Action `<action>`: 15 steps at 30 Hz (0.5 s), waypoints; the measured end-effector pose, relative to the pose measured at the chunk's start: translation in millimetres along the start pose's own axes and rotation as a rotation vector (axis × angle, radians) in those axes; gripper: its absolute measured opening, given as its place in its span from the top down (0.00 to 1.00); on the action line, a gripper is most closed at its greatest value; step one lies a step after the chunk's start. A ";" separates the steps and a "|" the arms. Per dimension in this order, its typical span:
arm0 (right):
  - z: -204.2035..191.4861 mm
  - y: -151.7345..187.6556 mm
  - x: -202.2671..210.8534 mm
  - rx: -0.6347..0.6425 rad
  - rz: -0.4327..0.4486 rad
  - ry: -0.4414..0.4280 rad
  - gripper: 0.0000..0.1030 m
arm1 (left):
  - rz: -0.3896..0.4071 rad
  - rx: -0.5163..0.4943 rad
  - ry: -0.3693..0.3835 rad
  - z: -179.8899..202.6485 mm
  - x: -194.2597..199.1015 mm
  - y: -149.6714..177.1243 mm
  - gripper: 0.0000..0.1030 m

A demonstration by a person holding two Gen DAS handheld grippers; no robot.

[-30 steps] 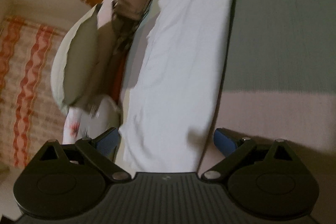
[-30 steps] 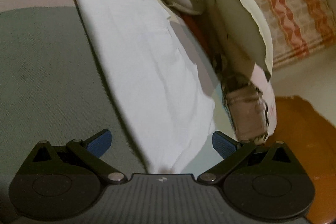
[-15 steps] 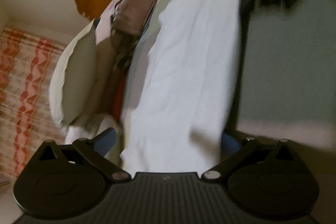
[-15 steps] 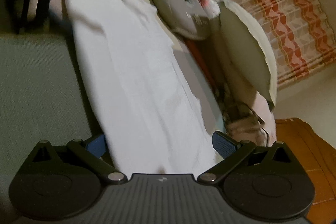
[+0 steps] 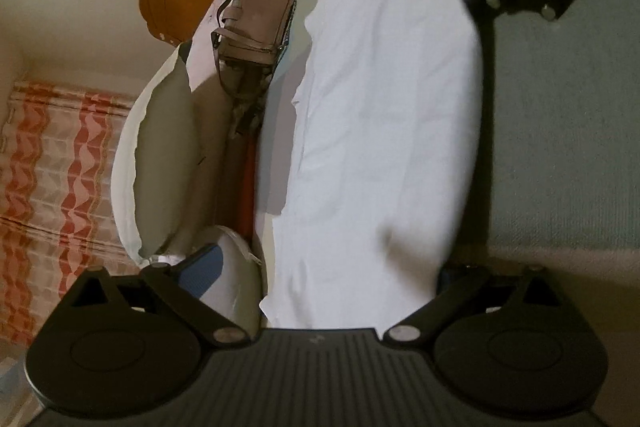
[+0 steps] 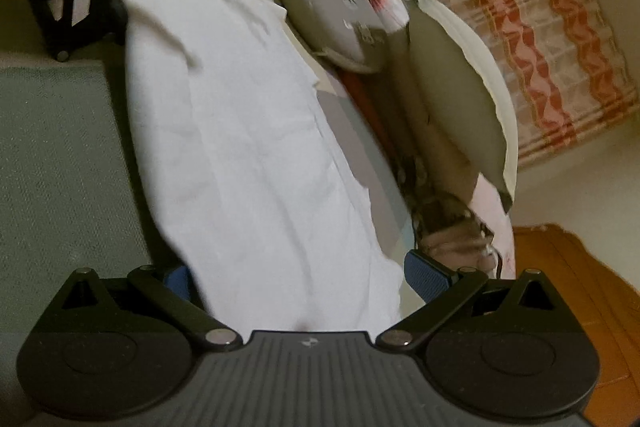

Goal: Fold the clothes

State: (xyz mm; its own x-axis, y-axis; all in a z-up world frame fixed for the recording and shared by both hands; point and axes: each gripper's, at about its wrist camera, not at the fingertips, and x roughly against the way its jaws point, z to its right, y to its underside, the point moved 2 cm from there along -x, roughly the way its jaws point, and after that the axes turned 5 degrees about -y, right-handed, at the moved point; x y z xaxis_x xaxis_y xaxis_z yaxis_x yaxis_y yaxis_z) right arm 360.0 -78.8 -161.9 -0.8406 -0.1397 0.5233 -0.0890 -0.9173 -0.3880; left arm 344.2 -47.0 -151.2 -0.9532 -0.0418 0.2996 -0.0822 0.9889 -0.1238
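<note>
Between the spread fingers of the left tongs (image 5: 324,267) lies one short end of a white cloth (image 5: 384,115); the jaws stand wide, one blue pad (image 5: 204,267) plain to see and the other hidden under the cloth's edge, and they hold nothing. The right tongs (image 6: 298,277) stand the same way at the opposite end, wide apart and astride the cloth without pinching it. A second ago both pairs hung back from the ends with bare bed between pads and cloth; now each has slid in until the fabric runs between its fingers, and in each view the other pair looms large and dark at the far end. I judge this to be the approach to a two-ended grasp, so that the long strip can be doubled end to end; the closing is not yet done.

The cloth is thin and matt, softly creased, already narrowed to a long band with rounded, slightly thick edges, so it should drape and sag when lifted; it lies on a grey-green, finely ribbed blanket (image 5: 560,131) on the bed. Beside it, apart, sit a plump pillow (image 5: 168,163), a stiff brown leather purse (image 5: 260,19) with a strap, and further off a patterned orange curtain (image 6: 532,27).
</note>
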 end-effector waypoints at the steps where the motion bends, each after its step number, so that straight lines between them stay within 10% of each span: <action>1: 5.6 5.7 -1.4 -0.011 -0.009 -0.001 0.00 | -0.014 -0.006 0.000 -0.9 -2.9 6.8 0.03; 8: 23.2 30.1 -13.6 0.021 -0.101 0.049 0.00 | -0.085 0.004 -0.023 -3.5 -16.0 29.1 0.09; 15: -3.9 22.7 -8.6 0.162 -0.077 0.013 0.39 | -0.081 -0.022 0.037 13.9 -13.3 20.5 0.64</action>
State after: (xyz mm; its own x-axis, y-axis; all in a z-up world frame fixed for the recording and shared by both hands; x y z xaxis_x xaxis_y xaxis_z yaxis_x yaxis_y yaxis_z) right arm 363.2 -97.0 -178.1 -0.8417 -0.0631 0.5362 -0.0670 -0.9733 -0.2197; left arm 351.2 -28.2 -170.8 -0.9320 -0.1169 0.3430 -0.1521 0.9853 -0.0774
